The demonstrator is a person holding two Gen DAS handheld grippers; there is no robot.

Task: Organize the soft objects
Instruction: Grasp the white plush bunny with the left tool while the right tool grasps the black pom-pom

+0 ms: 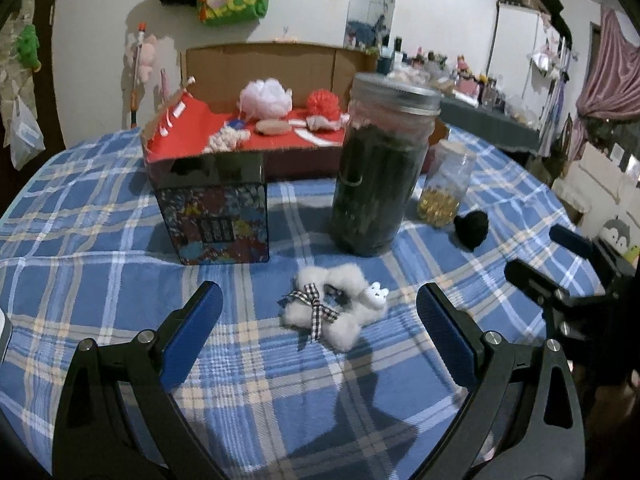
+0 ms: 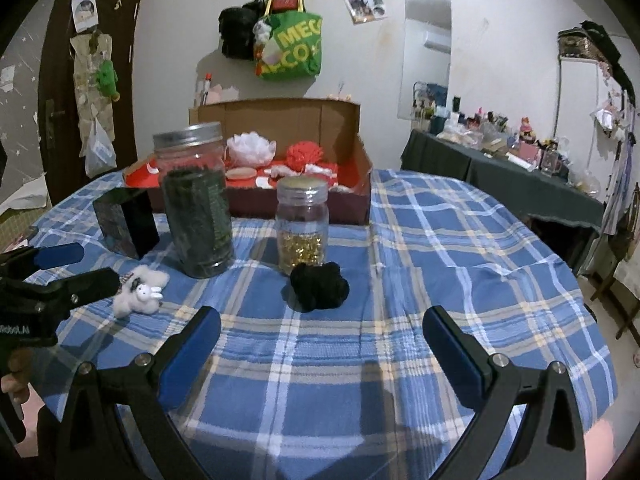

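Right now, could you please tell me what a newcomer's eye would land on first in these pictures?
Probably the red-lined cardboard box at the table's far side, holding a white pouf and a red pompom. Nearer, on the blue plaid tablecloth, a tall dark-filled jar stands beside a small jar of gold bits, with a black scrunchie just in front.

- Right gripper (image 2: pixel 320 332) spread wide above blue plaid cloth (image 2: pixel 440 240).
- Black soft scrunchie (image 2: pixel 319 286) just ahead, beside small gold-filled jar (image 2: pixel 303 226).
- White fluffy scrunchie (image 2: pixel 140 288) near left gripper (image 2: pixel 76 270).
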